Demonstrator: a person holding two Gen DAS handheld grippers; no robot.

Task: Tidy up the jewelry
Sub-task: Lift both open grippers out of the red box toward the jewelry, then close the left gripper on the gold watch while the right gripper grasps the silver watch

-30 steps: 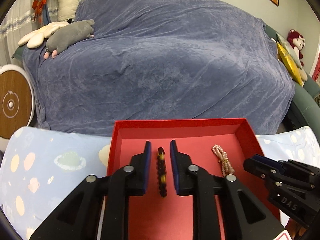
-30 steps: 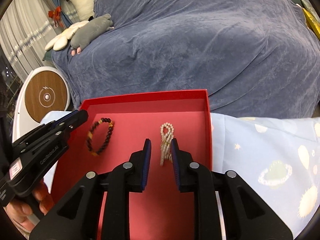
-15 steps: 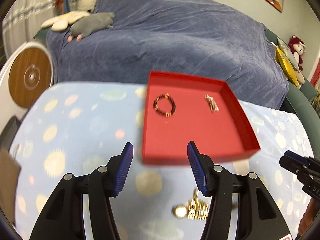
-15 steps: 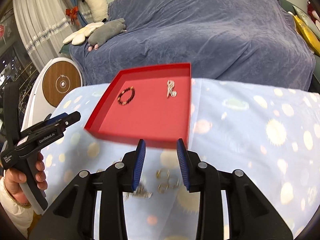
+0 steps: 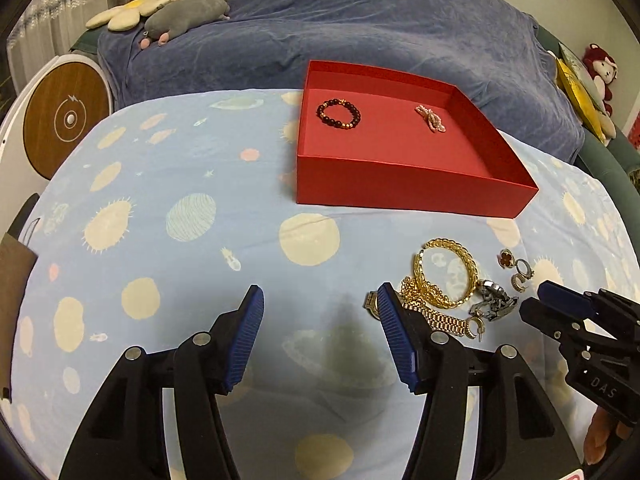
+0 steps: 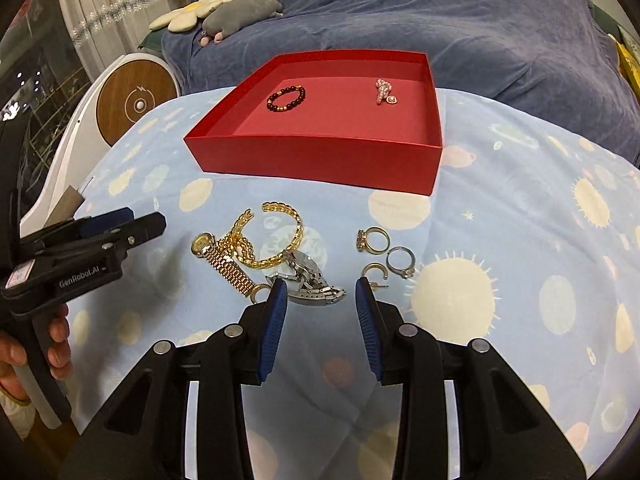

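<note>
A red tray (image 5: pixel 412 190) (image 6: pixel 320 160) holds a dark bead bracelet (image 5: pixel 338 114) (image 6: pixel 286 98) and a pearl bracelet (image 5: pixel 431 119) (image 6: pixel 383 91). In front of it on the cloth lies a pile: a gold cuff (image 5: pixel 446 272) (image 6: pixel 280 236), a gold watch (image 6: pixel 224 262), a silver watch (image 5: pixel 493 305) (image 6: pixel 314 280) and several rings (image 6: pixel 374 239). My left gripper (image 5: pixel 320 320) is open and empty, left of the pile. My right gripper (image 6: pixel 320 300) is open and empty, just short of the silver watch.
The table wears a light blue cloth with planet prints (image 5: pixel 192 216). A bed with a blue cover (image 5: pixel 360 24) stands behind it, with plush toys (image 5: pixel 184 16). A round wooden disc (image 5: pixel 66 118) stands at the left.
Both grippers let go of the bracelets in the tray, opened and pulled back toward me. The pile of jewelry on the cloth came into view.
</note>
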